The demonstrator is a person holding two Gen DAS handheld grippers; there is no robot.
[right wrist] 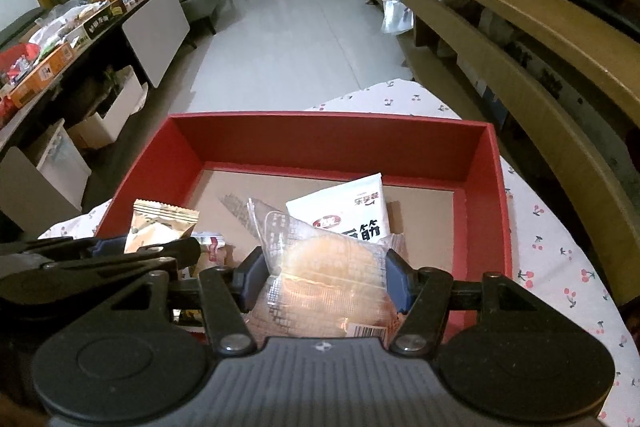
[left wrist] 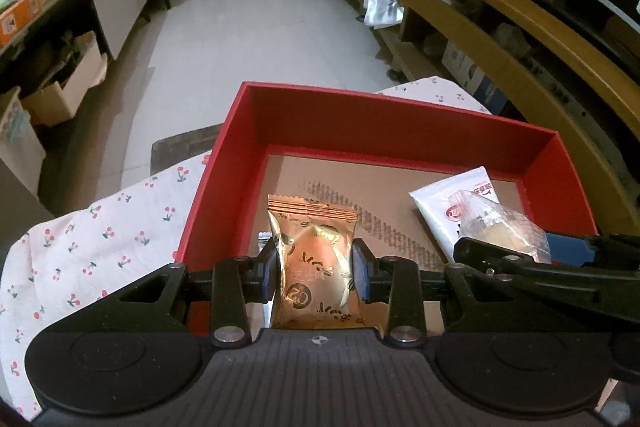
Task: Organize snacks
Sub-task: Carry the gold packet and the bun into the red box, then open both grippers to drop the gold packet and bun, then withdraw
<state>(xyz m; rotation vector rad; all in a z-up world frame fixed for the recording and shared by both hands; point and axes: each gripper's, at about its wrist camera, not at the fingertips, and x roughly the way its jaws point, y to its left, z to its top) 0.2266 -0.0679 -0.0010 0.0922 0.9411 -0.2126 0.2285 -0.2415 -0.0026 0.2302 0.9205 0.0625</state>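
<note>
Left gripper (left wrist: pixel 315 269) clamps a copper snack packet (left wrist: pixel 314 259); right gripper (right wrist: pixel 326 281) clamps a clear-wrapped bun (right wrist: pixel 328 283), both over the red box (right wrist: pixel 332 133), white pouch (right wrist: pixel 348 211) just beyond.

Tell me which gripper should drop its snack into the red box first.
Probably the left gripper. Its gold packet hangs over bare cardboard floor in the red box. The right gripper holds a clear-wrapped bun just in front of the white packet, so it may land on it.
</note>
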